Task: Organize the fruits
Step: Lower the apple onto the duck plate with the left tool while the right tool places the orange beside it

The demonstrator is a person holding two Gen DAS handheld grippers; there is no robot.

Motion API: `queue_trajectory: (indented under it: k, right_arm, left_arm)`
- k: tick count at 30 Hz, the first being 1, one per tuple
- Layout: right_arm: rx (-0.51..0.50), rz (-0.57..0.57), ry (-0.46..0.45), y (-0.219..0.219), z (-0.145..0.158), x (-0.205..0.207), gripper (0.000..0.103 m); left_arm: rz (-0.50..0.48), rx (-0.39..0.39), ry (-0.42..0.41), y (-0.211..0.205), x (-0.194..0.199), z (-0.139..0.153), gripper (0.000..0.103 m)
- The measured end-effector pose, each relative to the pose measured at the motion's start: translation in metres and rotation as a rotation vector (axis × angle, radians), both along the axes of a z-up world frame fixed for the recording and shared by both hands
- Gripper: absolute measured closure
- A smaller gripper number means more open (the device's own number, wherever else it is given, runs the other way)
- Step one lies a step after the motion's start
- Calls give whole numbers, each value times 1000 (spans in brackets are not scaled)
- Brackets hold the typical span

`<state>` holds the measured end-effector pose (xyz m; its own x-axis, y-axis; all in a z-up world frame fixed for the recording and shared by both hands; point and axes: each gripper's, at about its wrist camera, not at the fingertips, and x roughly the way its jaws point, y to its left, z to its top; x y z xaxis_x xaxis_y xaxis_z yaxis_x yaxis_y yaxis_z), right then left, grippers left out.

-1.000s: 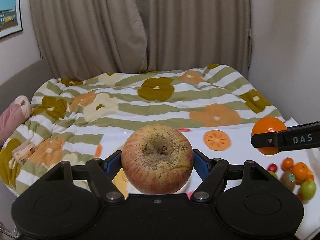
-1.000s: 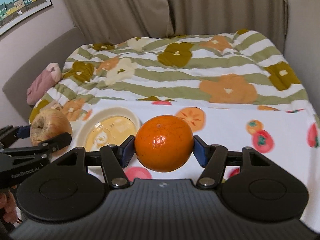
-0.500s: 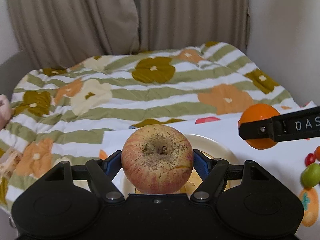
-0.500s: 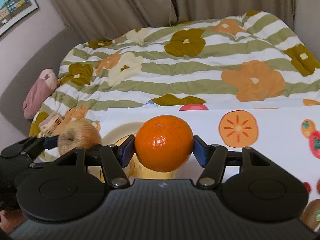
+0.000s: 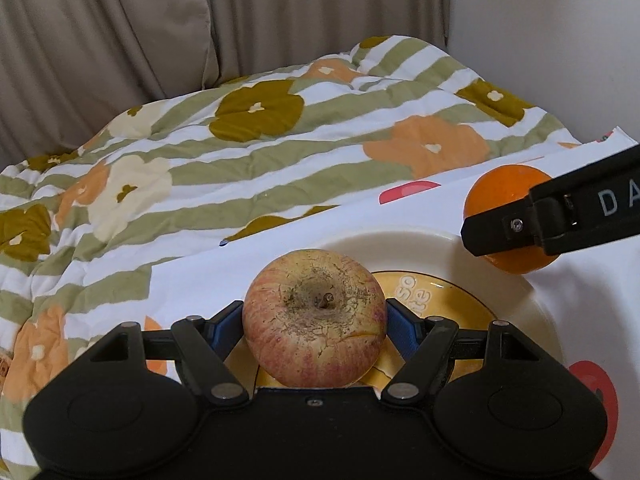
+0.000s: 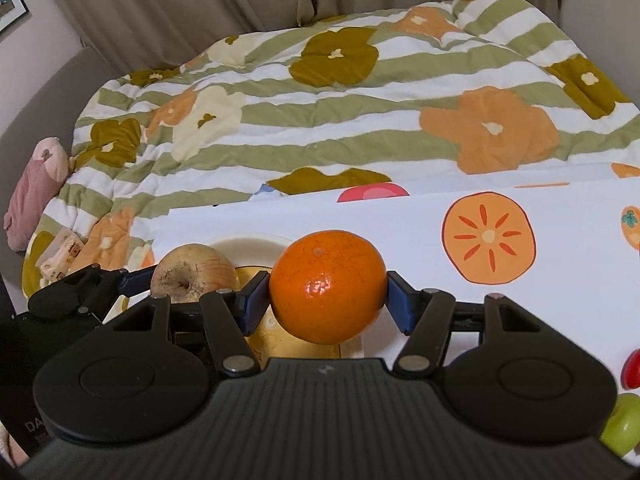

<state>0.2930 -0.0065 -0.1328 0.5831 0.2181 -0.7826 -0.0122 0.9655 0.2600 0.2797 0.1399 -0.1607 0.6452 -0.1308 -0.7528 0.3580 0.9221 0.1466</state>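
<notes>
My left gripper (image 5: 315,322) is shut on a red-yellow apple (image 5: 315,318) and holds it over the near left part of a cream plate (image 5: 400,242) with a yellow centre. My right gripper (image 6: 328,298) is shut on an orange (image 6: 328,286) and holds it over the plate (image 6: 248,246). In the left wrist view the orange (image 5: 500,196) hangs at the plate's right rim. In the right wrist view the apple (image 6: 192,274) sits left of the orange.
The plate lies on a white cloth (image 6: 560,280) printed with fruit, spread over a striped floral quilt (image 6: 360,120). A green fruit (image 6: 624,428) and a red fruit (image 6: 632,368) lie at the right. Curtains (image 5: 200,20) hang behind. A pink plush (image 6: 36,192) lies at the left.
Both grippers have moved forward and down toward the plate with their fruit. The plate looks larger and closer, and the orange is nearer the apple.
</notes>
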Motion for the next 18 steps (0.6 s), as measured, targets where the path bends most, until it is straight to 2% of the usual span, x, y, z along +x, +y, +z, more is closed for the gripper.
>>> queue_trajectory:
  k: [3, 5, 10, 18]
  right_arm:
    - [-1, 2, 2, 1, 1, 1, 27]
    - [-4, 16, 1, 3, 2, 1, 27]
    - [-36, 103, -16, 9, 2, 1, 27]
    - [-147, 307, -62, 30, -10, 1, 27]
  left_arm:
    - [-26, 5, -11, 1, -3, 3, 21]
    - [-39, -7, -25, 5, -8, 10, 4]
    - [-42, -15, -29, 14, -25, 24, 3]
    - [-19, -43, -16, 20, -46, 31, 3]
